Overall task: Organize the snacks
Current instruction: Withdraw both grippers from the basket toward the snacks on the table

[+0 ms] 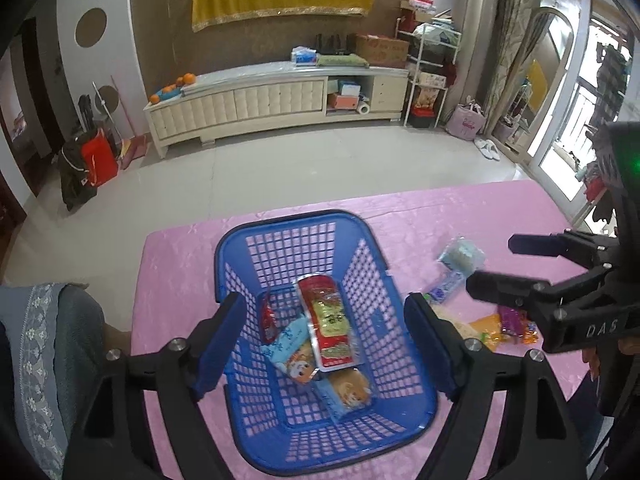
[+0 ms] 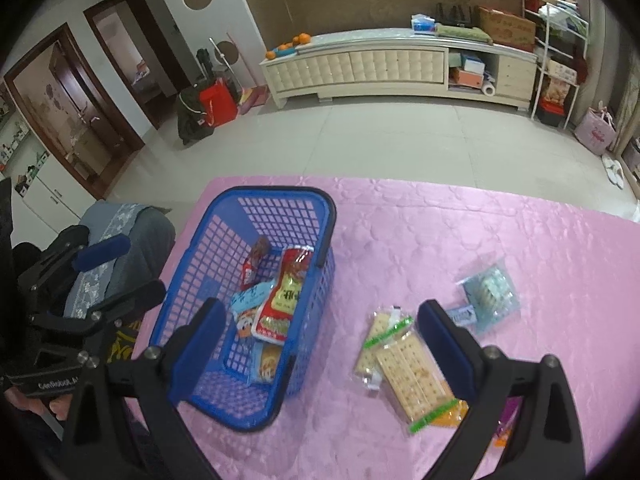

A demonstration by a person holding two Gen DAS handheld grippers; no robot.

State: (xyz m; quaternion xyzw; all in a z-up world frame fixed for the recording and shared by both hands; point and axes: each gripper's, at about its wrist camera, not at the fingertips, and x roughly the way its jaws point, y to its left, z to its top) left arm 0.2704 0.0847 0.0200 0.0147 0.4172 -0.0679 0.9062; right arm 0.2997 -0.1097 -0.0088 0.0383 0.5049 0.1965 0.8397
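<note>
A blue mesh basket (image 1: 280,220) (image 2: 280,192) stands on the pink table (image 2: 480,220). Inside it lie a red snack pack (image 1: 328,320) (image 2: 284,300) and several smaller packets. My left gripper (image 1: 324,320) (image 2: 140,266) hovers open above the basket, nothing between its fingers. My right gripper (image 2: 322,312) (image 1: 496,264) is open and empty, over the table just right of the basket. Loose on the cloth are two cracker packs (image 2: 412,376), a pale blue packet (image 2: 490,294) (image 1: 460,256), an orange packet (image 1: 486,326) and a purple one (image 1: 514,320).
A chair with a grey lace-trimmed cover (image 1: 48,340) (image 2: 120,240) stands against the table's left edge. Beyond the table's far edge is tiled floor, then a long cream cabinet (image 1: 260,100) by the wall. The far right of the cloth is bare.
</note>
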